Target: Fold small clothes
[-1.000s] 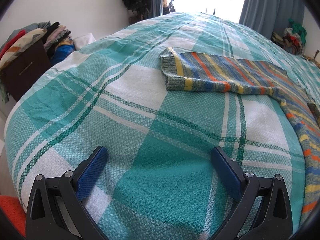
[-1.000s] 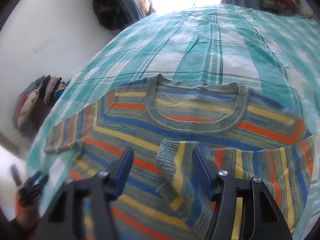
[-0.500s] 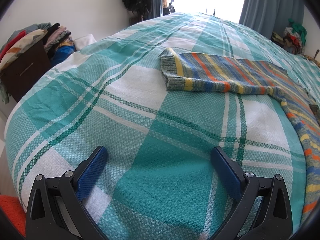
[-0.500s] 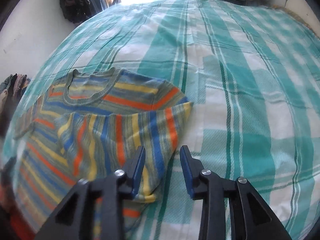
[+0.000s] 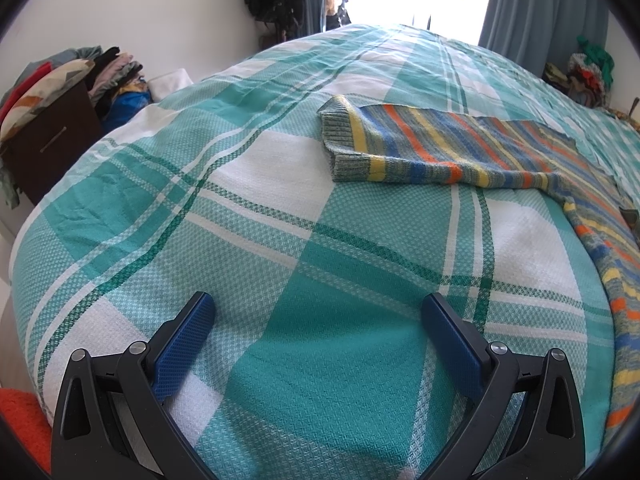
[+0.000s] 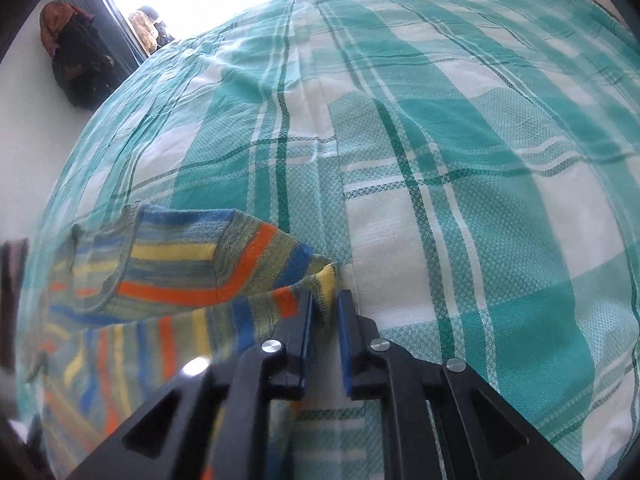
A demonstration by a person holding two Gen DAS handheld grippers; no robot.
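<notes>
A knitted sweater (image 5: 440, 148) striped in blue, orange, yellow and grey-green lies flat on the teal plaid bedspread (image 5: 280, 208), its ribbed cuff towards me. My left gripper (image 5: 318, 308) hovers open over bare bedspread, well short of the sweater, with nothing between its fingers. In the right wrist view the sweater (image 6: 180, 272) lies at the left with a sleeve folded across it. My right gripper (image 6: 324, 300) sits at the sweater's right folded corner. Its jaws are closing, and the yellow-edged fold stands between them, touching both pads.
A dark cabinet heaped with folded clothes (image 5: 52, 80) stands left of the bed. Another clothes pile (image 5: 588, 72) sits at the far right by a grey curtain (image 5: 540, 8). Dark garments hang on the wall (image 6: 76, 60). Something orange (image 5: 16, 412) shows below the bed's near corner.
My right gripper has travelled right across the sweater to its right folded corner, rolled, and its jaws have narrowed around that fold. The left gripper has stayed still and open.
</notes>
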